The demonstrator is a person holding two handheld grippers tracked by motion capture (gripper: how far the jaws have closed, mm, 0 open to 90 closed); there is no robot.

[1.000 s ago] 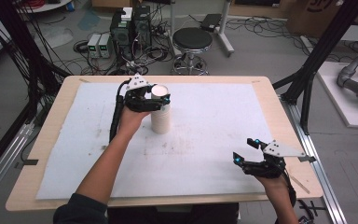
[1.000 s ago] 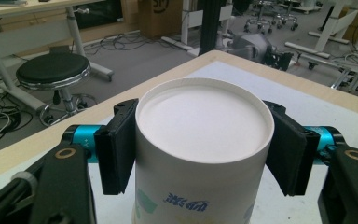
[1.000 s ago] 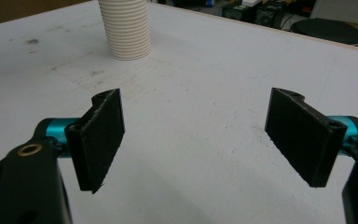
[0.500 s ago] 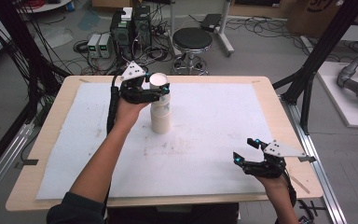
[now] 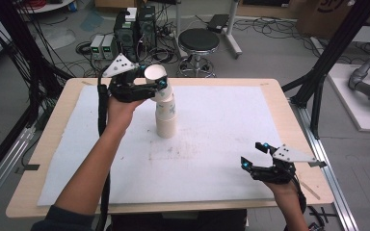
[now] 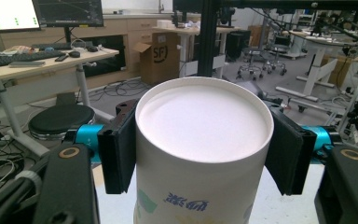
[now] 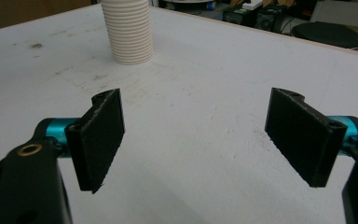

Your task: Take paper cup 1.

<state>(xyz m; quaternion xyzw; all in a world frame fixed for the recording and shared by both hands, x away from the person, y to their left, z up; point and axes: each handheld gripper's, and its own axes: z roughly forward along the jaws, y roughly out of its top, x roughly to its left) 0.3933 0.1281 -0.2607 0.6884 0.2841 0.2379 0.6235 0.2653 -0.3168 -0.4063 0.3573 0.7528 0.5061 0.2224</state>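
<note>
A stack of white paper cups (image 5: pixel 166 122) stands on the white mat (image 5: pixel 231 120) left of centre. My left gripper (image 5: pixel 155 84) is shut on the top cup (image 5: pixel 156 76), which it holds raised and slightly tilted, its base still at the top of the stack. Its jaws have just been closing with that cup between them. In the left gripper view both black pads (image 6: pixel 119 144) press the sides of the cup (image 6: pixel 200 121) just under the rim. My right gripper (image 5: pixel 253 155) rests open near the front right of the mat. In the right gripper view its jaws (image 7: pixel 200 135) stand wide with nothing between them, and the ribbed stack (image 7: pixel 128 32) is far ahead.
The wooden table (image 5: pixel 289 103) edges the mat on all sides. Behind the table are a black stool (image 5: pixel 199 41) and electronics boxes (image 5: pixel 135 29) on the floor. Black frame posts (image 5: pixel 318 91) stand at the table's right side.
My left gripper has risen with the top cup, drawing it up out of the stack. The right gripper has stayed in place.
</note>
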